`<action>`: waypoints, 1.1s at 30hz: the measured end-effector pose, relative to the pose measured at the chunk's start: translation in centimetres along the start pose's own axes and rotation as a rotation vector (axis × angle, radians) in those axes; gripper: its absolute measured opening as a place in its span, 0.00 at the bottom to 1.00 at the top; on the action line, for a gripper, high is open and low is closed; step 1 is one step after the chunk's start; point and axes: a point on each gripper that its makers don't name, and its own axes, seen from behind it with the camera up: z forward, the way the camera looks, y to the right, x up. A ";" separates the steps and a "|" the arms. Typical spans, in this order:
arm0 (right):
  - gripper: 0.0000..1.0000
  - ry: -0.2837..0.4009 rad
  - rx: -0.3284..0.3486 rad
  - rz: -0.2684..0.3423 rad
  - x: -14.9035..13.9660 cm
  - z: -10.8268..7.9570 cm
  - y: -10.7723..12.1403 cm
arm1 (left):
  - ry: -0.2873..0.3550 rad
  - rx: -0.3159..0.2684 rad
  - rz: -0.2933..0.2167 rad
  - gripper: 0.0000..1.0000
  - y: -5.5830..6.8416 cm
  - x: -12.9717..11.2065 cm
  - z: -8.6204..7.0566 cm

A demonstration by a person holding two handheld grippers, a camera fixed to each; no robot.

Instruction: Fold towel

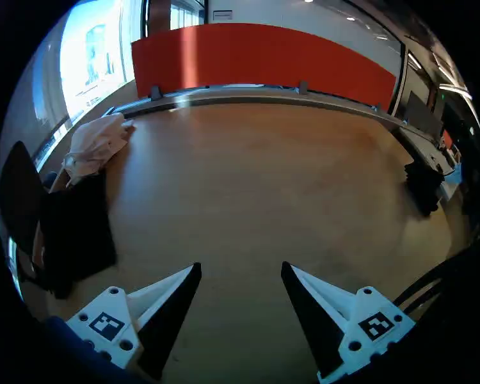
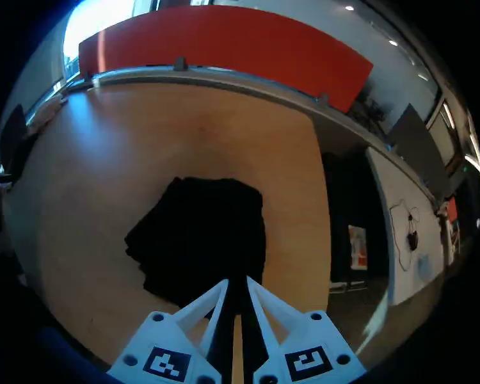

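no legible text, labels or numbers anywhere

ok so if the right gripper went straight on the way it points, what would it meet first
Most likely the black towel, whose near edge lies right at the tips of the right gripper. Depth is unclear, so they may already touch it.

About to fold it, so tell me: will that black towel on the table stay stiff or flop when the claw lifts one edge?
Probably floppy: the black towel lies flat with soft, uneven edges. Pushed, it would likely bunch up rather than slide whole across the wooden table.
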 end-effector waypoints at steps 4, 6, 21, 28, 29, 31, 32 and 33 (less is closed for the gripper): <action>0.05 -0.027 -0.009 0.036 -1.6 0.7 0.3 | -0.003 0.004 0.000 0.93 -0.1 -0.2 -0.1; 0.05 -0.039 -0.012 0.052 -2.3 1.1 0.4 | -0.003 0.005 0.001 0.93 -0.2 -0.3 -0.2; 0.05 -0.105 -0.040 0.119 -5.3 3.6 0.3 | -0.012 0.011 0.009 0.93 -0.1 -0.6 -0.2; 0.04 -0.126 -0.062 0.135 -5.8 4.5 0.7 | -0.014 0.014 0.012 0.93 -0.1 -0.6 -0.2; 0.04 -0.127 -0.063 0.135 -5.8 4.6 0.7 | -0.014 0.015 0.013 0.93 -0.1 -0.6 -0.2; 0.04 -0.132 -0.069 0.134 -5.9 4.7 0.8 | -0.014 0.015 0.013 0.93 -0.2 -0.6 -0.2; 0.04 -0.134 -0.072 0.133 -6.0 4.8 0.9 | -0.014 0.015 0.013 0.93 -0.2 -0.6 -0.2; 0.04 -0.135 -0.075 0.133 -6.0 4.9 0.9 | -0.014 0.016 0.013 0.92 -0.2 -0.6 -0.2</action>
